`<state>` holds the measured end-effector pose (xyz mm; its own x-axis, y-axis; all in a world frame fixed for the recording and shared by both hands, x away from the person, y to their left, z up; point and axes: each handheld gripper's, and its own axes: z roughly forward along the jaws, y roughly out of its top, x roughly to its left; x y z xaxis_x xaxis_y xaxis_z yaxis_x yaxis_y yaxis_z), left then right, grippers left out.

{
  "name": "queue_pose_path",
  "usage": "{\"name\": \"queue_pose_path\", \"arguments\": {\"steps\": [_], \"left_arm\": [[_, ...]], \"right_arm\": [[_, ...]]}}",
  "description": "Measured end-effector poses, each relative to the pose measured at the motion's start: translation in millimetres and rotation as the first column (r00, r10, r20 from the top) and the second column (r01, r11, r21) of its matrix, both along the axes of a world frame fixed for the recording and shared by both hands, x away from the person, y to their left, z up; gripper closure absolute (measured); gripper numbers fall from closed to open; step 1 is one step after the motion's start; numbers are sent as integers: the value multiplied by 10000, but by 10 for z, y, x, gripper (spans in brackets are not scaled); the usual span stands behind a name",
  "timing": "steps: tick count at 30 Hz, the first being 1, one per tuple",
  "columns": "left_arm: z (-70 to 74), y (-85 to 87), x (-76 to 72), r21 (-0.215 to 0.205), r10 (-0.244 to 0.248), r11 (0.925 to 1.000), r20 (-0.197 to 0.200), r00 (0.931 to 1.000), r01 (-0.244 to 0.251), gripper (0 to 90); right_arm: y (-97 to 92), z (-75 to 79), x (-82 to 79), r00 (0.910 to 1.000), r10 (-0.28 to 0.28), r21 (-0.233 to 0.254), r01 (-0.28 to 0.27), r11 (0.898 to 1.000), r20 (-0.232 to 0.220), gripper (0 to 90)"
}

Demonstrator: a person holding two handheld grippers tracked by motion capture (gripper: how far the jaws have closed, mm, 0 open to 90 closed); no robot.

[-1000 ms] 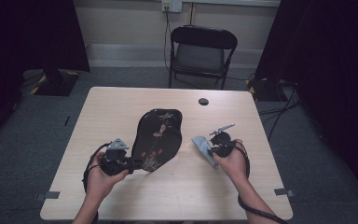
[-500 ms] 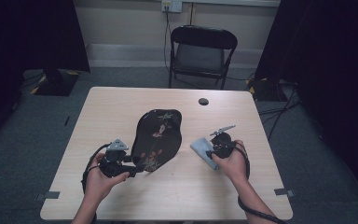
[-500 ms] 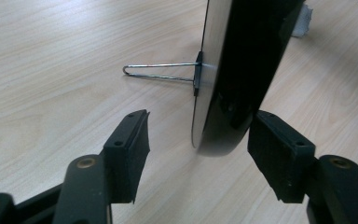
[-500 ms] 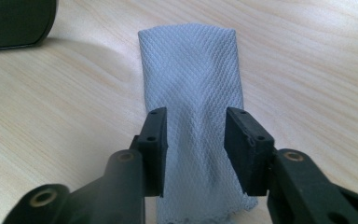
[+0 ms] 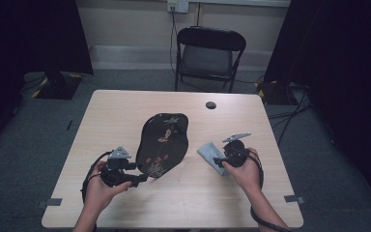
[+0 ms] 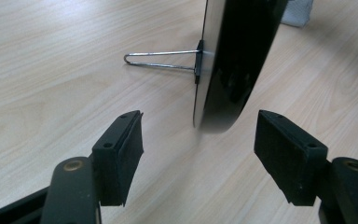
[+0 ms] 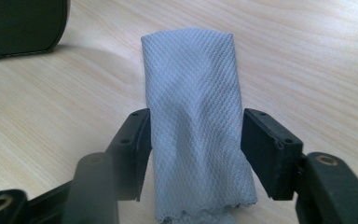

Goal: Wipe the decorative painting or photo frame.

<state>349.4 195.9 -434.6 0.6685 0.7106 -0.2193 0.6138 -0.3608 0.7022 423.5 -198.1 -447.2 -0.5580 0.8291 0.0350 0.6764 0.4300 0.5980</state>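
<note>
Black folding chair (image 5: pixel 210 55) behind wooden table (image 5: pixel 125 108); small dark disc (image 5: pixel 211 105) near table's far edge.

Both forearms reach in over the near edge, each hand wrapped around a black two-jaw tool. The left gripper (image 5: pixel 137 180) points right, jaws spread after just opening; the right gripper (image 5: pixel 211 158) points left, jaws likewise just parted, pads (image 7: pixel 261 140) clear.

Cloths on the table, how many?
1. A folded grey cloth lies flat on the table, right of the black decorated plate, between the right gripper's open jaws. None other seen; the upright plate could hide something behind it.
</note>
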Motion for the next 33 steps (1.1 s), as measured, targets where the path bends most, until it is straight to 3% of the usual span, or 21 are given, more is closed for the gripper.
{"name": "queue_pose_path", "arguments": {"steps": [10,22,27,33], "left_arm": [[-35,83,-8,4,171,9999,-131,9998,-171,317],[-120,193,-38,233,441,9988,-287,9986,-434,302],[-182,222,-35,348,548,9980,-384,9978,-534,296],[-240,261,-18,404,618,9974,-462,9970,-599,292]], "right_arm": [[-106,19,-26,9994,24,129,-29,9999,338,361],[-236,2,-38,9993,91,208,-98,9997,371,323],[-277,-19,-43,9991,138,-30,-136,9999,408,313],[-372,-48,-66,9992,94,135,-99,9999,377,301]]}}
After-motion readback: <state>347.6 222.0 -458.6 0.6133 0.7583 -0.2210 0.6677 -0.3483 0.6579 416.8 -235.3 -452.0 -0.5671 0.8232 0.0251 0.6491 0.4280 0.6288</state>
